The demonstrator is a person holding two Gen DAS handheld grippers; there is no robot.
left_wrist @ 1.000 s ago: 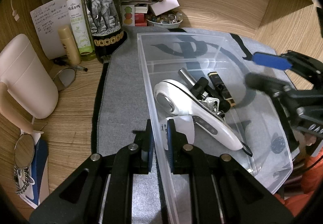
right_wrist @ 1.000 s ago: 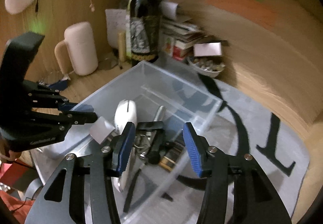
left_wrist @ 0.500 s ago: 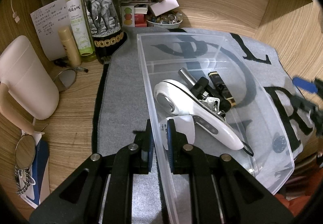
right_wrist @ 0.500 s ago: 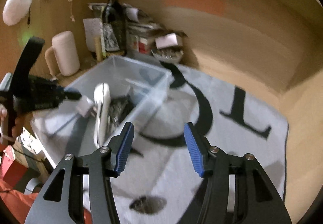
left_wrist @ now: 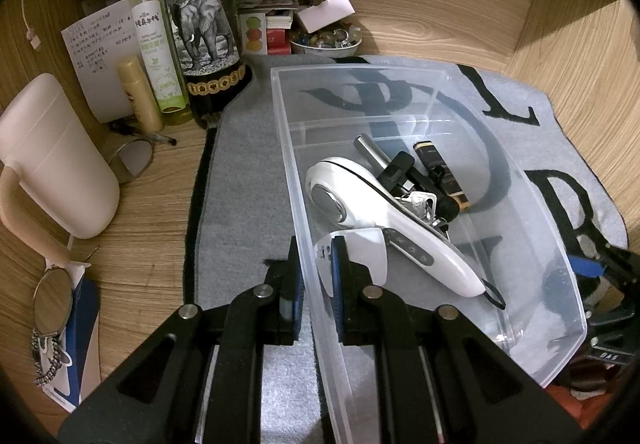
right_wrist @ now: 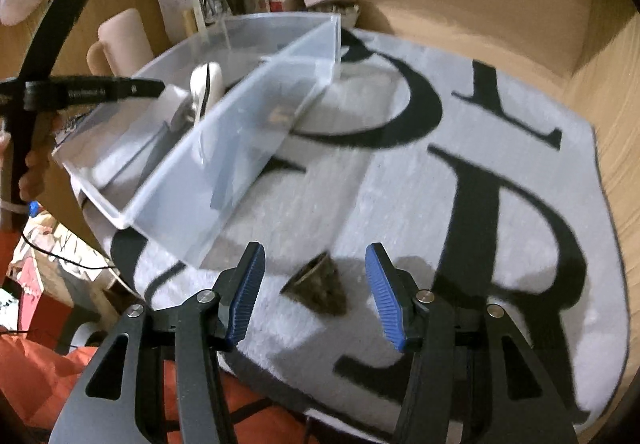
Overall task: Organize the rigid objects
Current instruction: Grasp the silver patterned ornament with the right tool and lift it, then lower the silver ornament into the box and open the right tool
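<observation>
A clear plastic bin (left_wrist: 360, 69) stands on a grey mat with black letters (right_wrist: 400, 183). In the bin lie a white handheld device (left_wrist: 360, 199), keys (left_wrist: 420, 203), a silver tube (left_wrist: 370, 149) and a black-and-gold stick (left_wrist: 440, 171). My left gripper (left_wrist: 316, 256) is shut on the bin's left wall, one pad on each side of it. My right gripper (right_wrist: 314, 250) hangs open over the mat, to the right of the bin (right_wrist: 224, 147). A small dark triangular piece (right_wrist: 320, 284) lies on the mat between its fingers, untouched.
Behind the bin stand a wine bottle (left_wrist: 200, 15), a green spray bottle (left_wrist: 154, 35), a bowl of small items (left_wrist: 326, 41) and stacked papers. A cream jug (left_wrist: 52, 159) and glasses (left_wrist: 132, 159) sit at the left. Orange cloth (right_wrist: 40, 384) lies below the table's front edge.
My right gripper left the bin and swung right and down, and now hangs over the dark piece on the mat. The left gripper and the bin stayed still.
</observation>
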